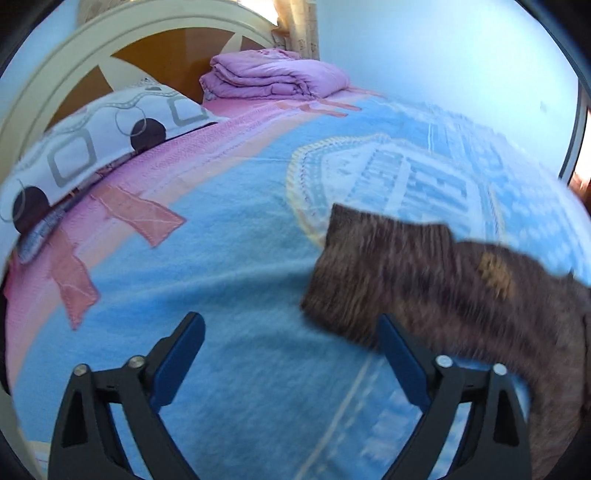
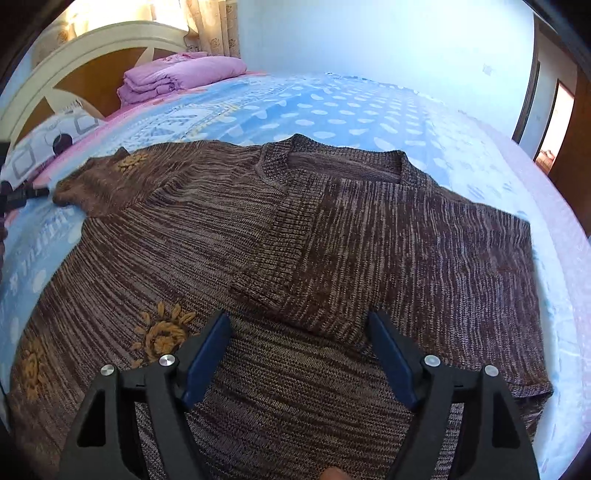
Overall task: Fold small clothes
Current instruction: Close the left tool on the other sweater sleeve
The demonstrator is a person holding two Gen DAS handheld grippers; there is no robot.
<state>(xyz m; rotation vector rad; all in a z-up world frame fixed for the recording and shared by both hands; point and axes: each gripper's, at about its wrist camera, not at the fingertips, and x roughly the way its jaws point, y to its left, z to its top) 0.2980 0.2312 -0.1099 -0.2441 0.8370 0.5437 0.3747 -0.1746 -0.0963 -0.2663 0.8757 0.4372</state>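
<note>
Nearest the right wrist camera, the right gripper [image 2: 299, 332] hung over the front of a brown knitted sweater [image 2: 229, 229], its blue jaws apart with nothing pressed between them. That sweater lay spread flat on a bed under a light blue blanket [image 2: 332, 110] patterned with white dots, its neckline [image 2: 343, 162] toward the far side and one sleeve [image 2: 317, 236] folded across the chest. Three yellow embroidered flowers [image 2: 162, 336] showed on the knit, one on the left sleeve and two near the hem. One sweater was all that lay there to fold. From the left wrist camera, the left gripper [image 1: 291, 332] hovered above bare blanket [image 1: 221, 258] beside the cuff of the outstretched sleeve [image 1: 388, 273], jaws wide and empty; that view was blurred. A pink band [image 1: 155, 177] ran along the blanket's head edge. At the head of the bed stood a cream headboard [image 1: 48, 74] with brown panels, one folded purple quilt [image 1: 273, 74] in its far corner, and one white pillow [image 1: 74, 147] printed with grey squares and dark circles in its near corner. Pale blue walls [image 2: 388, 33] enclosed the room, patterned curtains [image 2: 214, 29] hung behind the headboard, and a dark-framed doorway [image 2: 557, 122] opened on the right. Nothing stood between either gripper and the sweater.
</note>
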